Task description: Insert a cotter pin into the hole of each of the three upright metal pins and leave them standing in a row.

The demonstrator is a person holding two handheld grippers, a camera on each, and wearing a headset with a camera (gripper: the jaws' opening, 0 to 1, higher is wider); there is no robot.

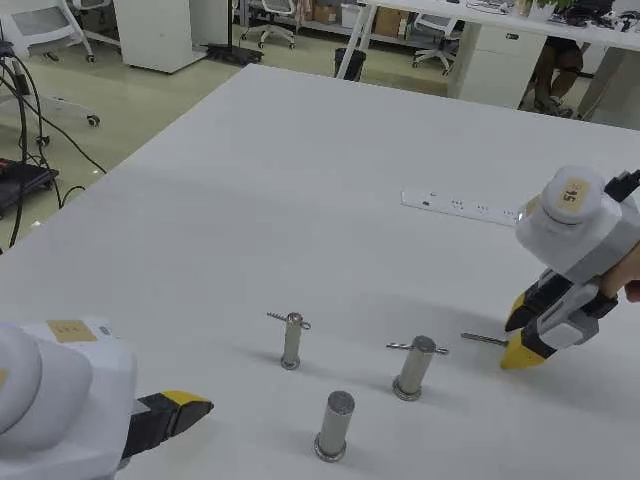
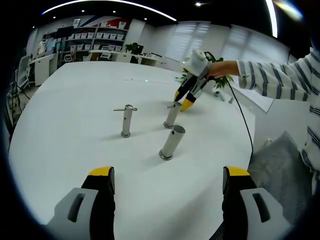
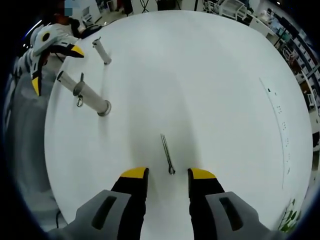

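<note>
Holds the left tool (image 2: 169, 175) low at the near left of the white counter (image 1: 300, 180), jaws spread wide, nothing between them. Faces three metal pins standing upright just beyond: the left pin (image 1: 292, 342) with the left cotter pin (image 1: 277, 318) through its top, the near pin (image 1: 335, 425) bare, the right pin (image 1: 415, 367) crossed near its top by the right cotter pin (image 1: 397, 347). Leaves a loose cotter pin (image 3: 167, 152) flat on the counter just right of that. Holds the right tool (image 3: 168, 174) low over its looped end, jaws partly open on either side, not clamped on it.
</note>
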